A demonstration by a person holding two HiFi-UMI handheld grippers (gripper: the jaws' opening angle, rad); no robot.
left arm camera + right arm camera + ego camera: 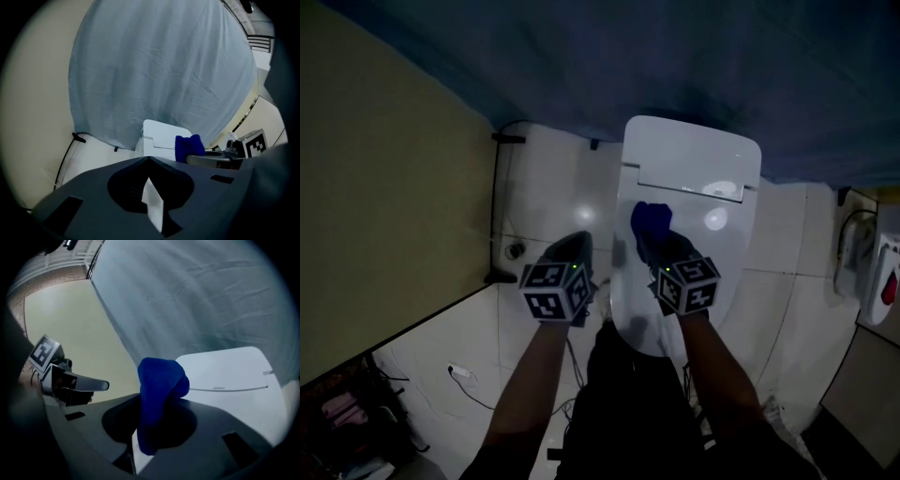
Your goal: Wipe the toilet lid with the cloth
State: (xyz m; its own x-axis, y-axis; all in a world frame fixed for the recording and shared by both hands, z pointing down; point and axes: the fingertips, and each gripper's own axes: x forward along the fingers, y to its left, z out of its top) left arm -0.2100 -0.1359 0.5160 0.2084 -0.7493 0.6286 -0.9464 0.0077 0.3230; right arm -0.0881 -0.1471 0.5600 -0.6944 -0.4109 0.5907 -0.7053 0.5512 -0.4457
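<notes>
We see the right gripper (156, 405) pinching the blue cloth (161, 378) above the toilet lid (727, 248), frame centre. The cloth looks soft, light and floppy; the bunched middle seems best to hold. Left gripper (577, 242) pressed together, empty.

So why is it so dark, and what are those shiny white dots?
Head view: the room is dim, and the dots are light glaring off the toilet lid and floor. Both gripper views: round lens, black corners; right gripper view: the near cloth looms big.
</notes>
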